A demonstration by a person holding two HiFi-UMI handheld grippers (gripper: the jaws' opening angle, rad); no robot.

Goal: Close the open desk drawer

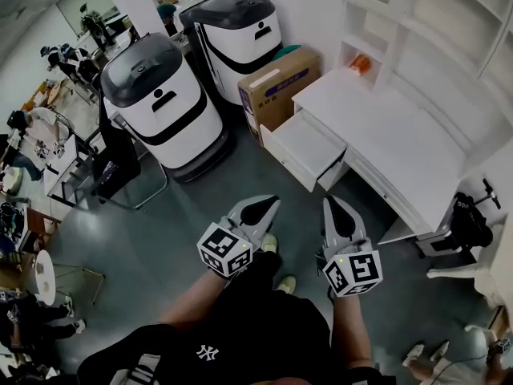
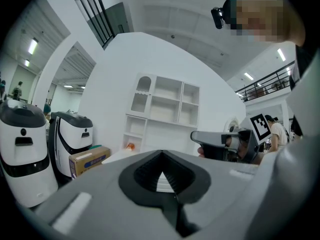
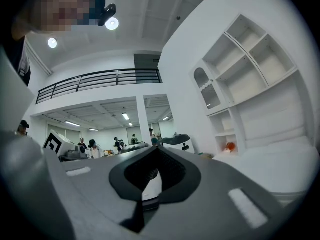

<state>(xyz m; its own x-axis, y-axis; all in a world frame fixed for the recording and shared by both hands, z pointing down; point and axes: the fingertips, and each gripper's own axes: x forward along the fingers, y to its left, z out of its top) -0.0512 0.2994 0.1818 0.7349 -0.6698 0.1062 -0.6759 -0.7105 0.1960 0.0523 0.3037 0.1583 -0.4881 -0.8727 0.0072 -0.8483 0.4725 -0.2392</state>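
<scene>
Head view, looking down. One white desk (image 1: 401, 127) stands ahead on my right. Its one open drawer (image 1: 298, 147) is pulled out toward me. My two grippers hang side by side short of the drawer, touching nothing: left gripper (image 1: 271, 205) and right gripper (image 1: 329, 202). Each has its jaws closed tip to tip, with nothing between them. One box (image 1: 276, 87) sits just beside the desk. Left of it are two machines, the near machine (image 1: 160, 107) and the far machine (image 1: 236, 34).
</scene>
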